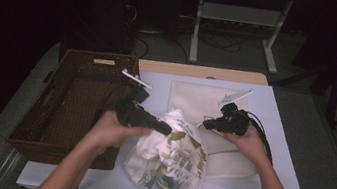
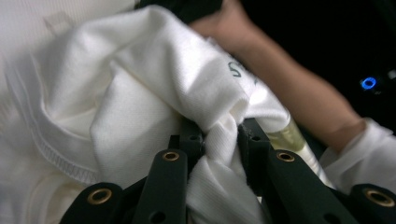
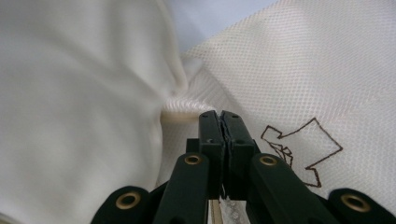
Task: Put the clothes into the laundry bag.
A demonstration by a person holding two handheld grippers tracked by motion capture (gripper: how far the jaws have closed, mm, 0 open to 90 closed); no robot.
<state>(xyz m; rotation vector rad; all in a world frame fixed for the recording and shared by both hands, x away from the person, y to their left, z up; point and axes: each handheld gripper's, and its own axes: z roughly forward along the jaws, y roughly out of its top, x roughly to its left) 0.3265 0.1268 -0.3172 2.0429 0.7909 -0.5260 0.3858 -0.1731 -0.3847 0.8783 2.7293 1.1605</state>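
A white garment (image 1: 171, 160) with a green and tan print lies bunched on the table's front half. My left gripper (image 1: 167, 129) reaches into its top from the left. In the left gripper view the jaws (image 2: 219, 133) are shut on a thick fold of that white knit (image 2: 140, 84). A cream mesh bag (image 1: 196, 101) lies flat behind and to the right of the garment. My right gripper (image 1: 205, 125) sits at the bag's near edge. In the right gripper view (image 3: 220, 116) the jaws are pressed together with a sliver of the mesh bag (image 3: 327, 70) pinched between them.
A dark wicker basket (image 1: 80, 61) stands along the left side of the white-covered table (image 1: 280, 141). The other forearm (image 2: 289, 88) crosses behind the garment in the left gripper view. Smooth white cloth (image 3: 70, 93) rises left of the right gripper's jaws. A brown outline drawing (image 3: 303, 149) marks the bag.
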